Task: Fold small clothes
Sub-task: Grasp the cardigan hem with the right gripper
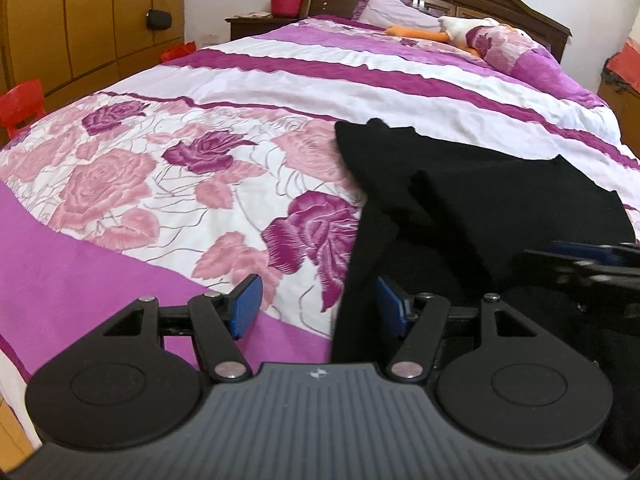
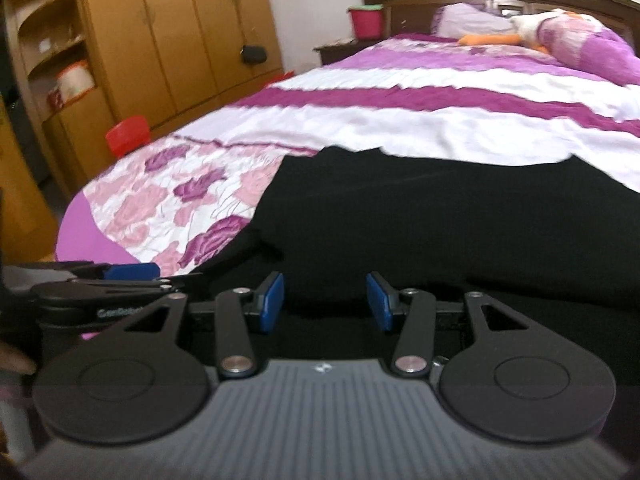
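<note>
Blue pads of the left tool (image 1: pixel 318 308) stand apart, released, straddling the near left edge of the garment (image 1: pixel 460 216); no cloth is pinched between them. Right tool (image 2: pixel 325 306) likewise stands released, its pads apart over the near hem, gripping nothing. The black garment lies spread on the bed (image 1: pixel 240 80), toward its foot end, over the floral band of the cover, with a raised fold running across its left part.

Handling, as a judgement: the cloth looks light, soft and limp, with no stiffness to hold a shape, so it would sag and drag if lifted by one point. It does not look slippery or fragile. Sensible holds are the two near corners or the hem, one per tool, pinched through a single layer at the edge.

Left wrist view shows the crumpled left flap, a pointed far corner, and the right tool entering at the right margin. Right wrist view shows instead the garment's full width with its straight far edge, the left tool (image 2: pixel 132 270) side-on at the left margin, and part of a hand (image 2: pixel 16 360) behind it.
</note>
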Available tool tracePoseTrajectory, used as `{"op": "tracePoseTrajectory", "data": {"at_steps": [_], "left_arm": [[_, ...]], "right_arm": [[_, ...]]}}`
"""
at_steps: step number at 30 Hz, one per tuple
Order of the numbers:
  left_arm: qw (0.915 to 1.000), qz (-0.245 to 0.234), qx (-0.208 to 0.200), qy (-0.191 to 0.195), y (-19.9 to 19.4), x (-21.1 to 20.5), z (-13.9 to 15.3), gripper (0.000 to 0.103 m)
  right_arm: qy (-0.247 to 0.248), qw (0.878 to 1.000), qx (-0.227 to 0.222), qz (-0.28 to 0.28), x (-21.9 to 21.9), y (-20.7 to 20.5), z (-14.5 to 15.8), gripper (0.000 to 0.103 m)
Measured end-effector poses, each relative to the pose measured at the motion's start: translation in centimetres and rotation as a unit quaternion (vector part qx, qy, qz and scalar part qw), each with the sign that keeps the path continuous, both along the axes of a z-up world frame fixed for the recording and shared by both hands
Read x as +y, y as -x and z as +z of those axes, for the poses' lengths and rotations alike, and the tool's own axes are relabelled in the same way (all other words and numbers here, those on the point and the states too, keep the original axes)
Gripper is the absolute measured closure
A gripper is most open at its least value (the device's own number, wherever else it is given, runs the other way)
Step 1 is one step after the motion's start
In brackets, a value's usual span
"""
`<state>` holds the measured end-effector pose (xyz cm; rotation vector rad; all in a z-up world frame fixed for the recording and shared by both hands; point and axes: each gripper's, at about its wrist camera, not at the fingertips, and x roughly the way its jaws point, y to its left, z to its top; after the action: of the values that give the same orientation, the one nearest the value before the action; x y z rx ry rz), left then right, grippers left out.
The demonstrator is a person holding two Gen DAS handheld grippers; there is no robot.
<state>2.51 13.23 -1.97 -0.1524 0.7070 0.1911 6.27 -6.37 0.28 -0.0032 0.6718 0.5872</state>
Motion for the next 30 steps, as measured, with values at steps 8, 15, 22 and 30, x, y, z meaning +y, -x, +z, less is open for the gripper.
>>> {"op": "tracePoseTrajectory", "data": {"at_steps": [8, 15, 22, 30], "left_arm": [[1.0, 0.009, 0.0, 0.004, 0.0, 0.7, -0.5, 0.035], [0.9999, 0.01, 0.001, 0.003, -0.1, 0.6, -0.7, 0.035], [0.9999, 0.001, -0.01, -0.002, -0.2, -0.1, 0.1, 0.035], [0.9986, -0.029, -0.043, -0.012, -2.1, -2.1, 2.3, 0.035]], "right_arm": [[0.028, 0.999, 0.015, 0.01, 2.8, -1.8, -2.6, 0.053], [0.032, 0.999, 0.024, 0.012, 3.1, -2.5, -3.5, 0.053], [-0.006, 1.0, 0.012, -0.015, 1.6, -2.6, -2.9, 0.088], [-0.068, 0.995, -0.034, -0.057, -3.1, -2.3, 1.6, 0.09]]}}
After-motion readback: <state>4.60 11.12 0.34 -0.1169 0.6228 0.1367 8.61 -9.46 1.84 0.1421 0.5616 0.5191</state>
